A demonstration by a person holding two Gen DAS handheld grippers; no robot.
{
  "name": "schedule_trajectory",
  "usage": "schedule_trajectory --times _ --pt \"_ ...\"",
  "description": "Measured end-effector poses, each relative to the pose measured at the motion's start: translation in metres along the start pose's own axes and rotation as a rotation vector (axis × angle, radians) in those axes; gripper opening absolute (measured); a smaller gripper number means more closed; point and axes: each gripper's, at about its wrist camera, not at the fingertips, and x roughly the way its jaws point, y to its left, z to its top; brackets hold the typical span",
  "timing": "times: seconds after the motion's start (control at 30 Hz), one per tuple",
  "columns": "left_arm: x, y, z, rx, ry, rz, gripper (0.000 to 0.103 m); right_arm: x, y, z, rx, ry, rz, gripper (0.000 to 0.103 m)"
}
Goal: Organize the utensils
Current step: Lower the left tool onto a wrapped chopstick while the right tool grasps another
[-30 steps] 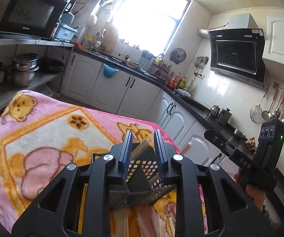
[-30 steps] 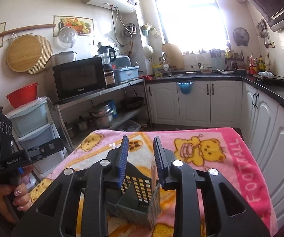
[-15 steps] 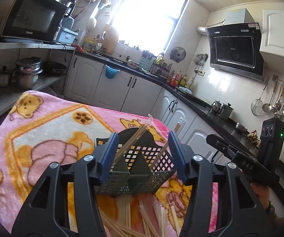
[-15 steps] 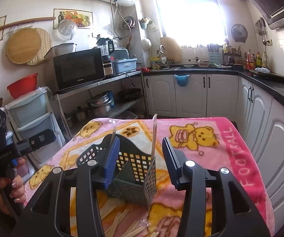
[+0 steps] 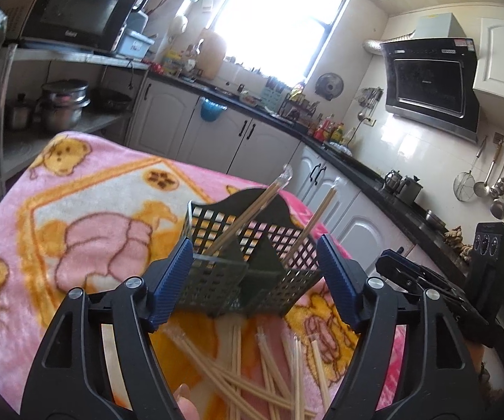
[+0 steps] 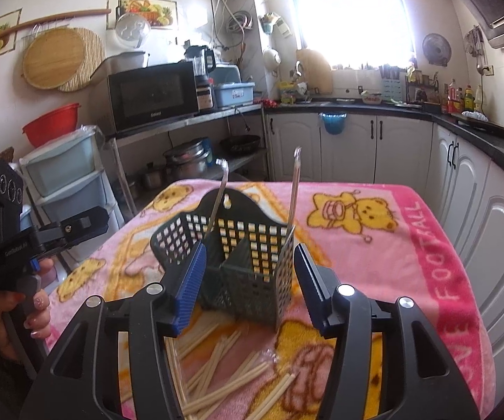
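Observation:
A dark green perforated utensil basket (image 5: 248, 266) (image 6: 248, 262) stands on the pink bear-print blanket (image 5: 87, 210) (image 6: 374, 255). Two wrapped chopstick pairs lean in it, one in the left compartment (image 5: 248, 213) (image 6: 218, 199) and one in the right (image 5: 309, 224) (image 6: 294, 189). Several loose chopsticks (image 5: 262, 367) (image 6: 223, 367) lie on the blanket in front of it. My left gripper (image 5: 253, 283) is open, jaws still opening, pads clear of the basket's sides. My right gripper (image 6: 248, 285) is open too, jaws opening, nothing pressed between them.
The other hand-held gripper shows at each view's edge (image 5: 462, 280) (image 6: 13, 241), with a hand (image 6: 24, 311) on its handle. White cabinets (image 6: 357, 147) and a black counter run behind and right of the table. A shelf rack with pots (image 5: 59, 105) stands left.
Both grippers let go of the chopsticks they held in the basket, widened their jaws and drew back and down. The chopstick pairs now lean free in the basket.

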Motion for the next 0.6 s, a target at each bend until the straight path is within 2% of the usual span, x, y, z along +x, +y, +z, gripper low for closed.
schedule_trajectory --times 0.6 --pt "0.026 0.026 -0.045 -0.067 0.175 0.074 0.067 0.023 0.013 -0.051 -0.021 0.197 0.018 0.051"
